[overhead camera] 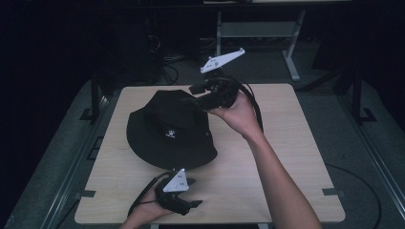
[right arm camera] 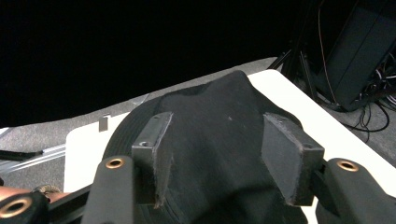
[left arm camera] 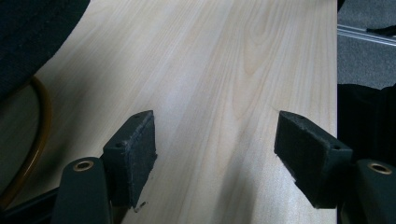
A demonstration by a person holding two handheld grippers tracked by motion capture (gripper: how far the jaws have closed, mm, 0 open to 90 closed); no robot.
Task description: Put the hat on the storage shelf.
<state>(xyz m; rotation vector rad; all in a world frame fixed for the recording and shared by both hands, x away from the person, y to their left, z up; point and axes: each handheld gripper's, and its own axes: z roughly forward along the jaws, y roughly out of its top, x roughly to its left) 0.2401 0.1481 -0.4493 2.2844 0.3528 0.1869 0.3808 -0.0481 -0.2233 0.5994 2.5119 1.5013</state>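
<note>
A black bucket hat (overhead camera: 167, 129) with a small white logo lies on the left half of the light wooden table (overhead camera: 267, 157). My right gripper (overhead camera: 192, 95) reaches over the hat's far right side, held in a hand. In the right gripper view its jaws (right arm camera: 215, 158) stand apart, and the crown of the hat (right arm camera: 219, 121) rises between them; the pads do not squeeze it. My left gripper (overhead camera: 195, 192) rests low at the table's near edge, just in front of the brim. Its jaws (left arm camera: 215, 154) are open over bare wood (left arm camera: 233, 70), and the brim (left arm camera: 28, 37) shows at the upper left.
The right half of the table is bare wood. An ochre curved cord (left arm camera: 39, 121) lies by the brim near the left gripper. Beyond the far edge stand a metal table frame (overhead camera: 291, 57) and cables (overhead camera: 167, 71) on the dark floor.
</note>
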